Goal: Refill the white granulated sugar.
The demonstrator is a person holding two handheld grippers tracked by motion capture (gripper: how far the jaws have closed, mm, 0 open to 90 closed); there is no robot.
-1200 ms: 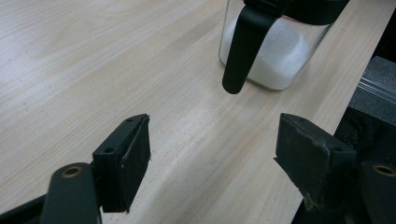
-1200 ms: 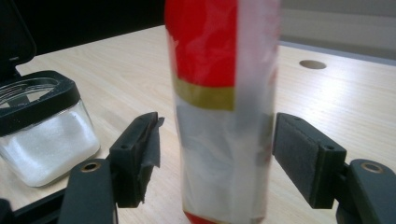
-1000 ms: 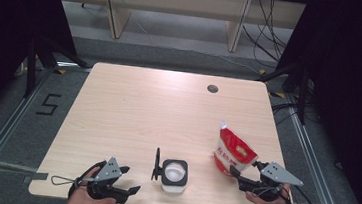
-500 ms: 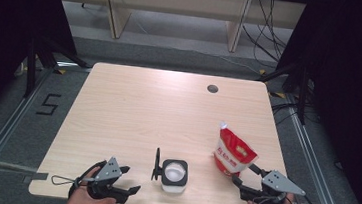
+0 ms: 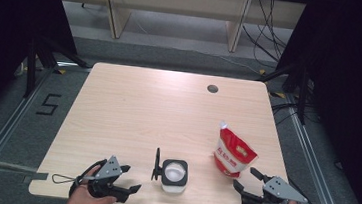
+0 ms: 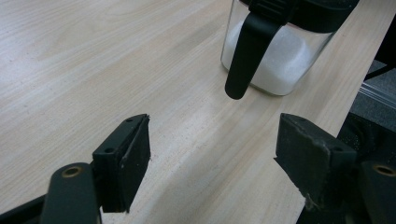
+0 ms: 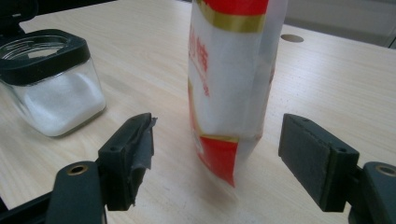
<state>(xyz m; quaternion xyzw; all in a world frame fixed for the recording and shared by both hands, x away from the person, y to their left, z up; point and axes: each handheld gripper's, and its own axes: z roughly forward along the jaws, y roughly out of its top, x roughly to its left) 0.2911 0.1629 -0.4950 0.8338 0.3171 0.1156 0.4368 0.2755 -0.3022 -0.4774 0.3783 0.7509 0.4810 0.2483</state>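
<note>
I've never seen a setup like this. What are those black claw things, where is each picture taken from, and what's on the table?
No robot here: a person holds a two-jaw gripper in each hand. One picture looks down from above the table. There you see the left gripper and the right gripper. The other two come from cameras riding on each gripper, looking along its black jaws. On the table stand a glass jar of white powder with its black lid flipped open, and a red-and-white bag. Both grippers are open and hold nothing; the bag stands ahead of the right one's jaws.
</note>
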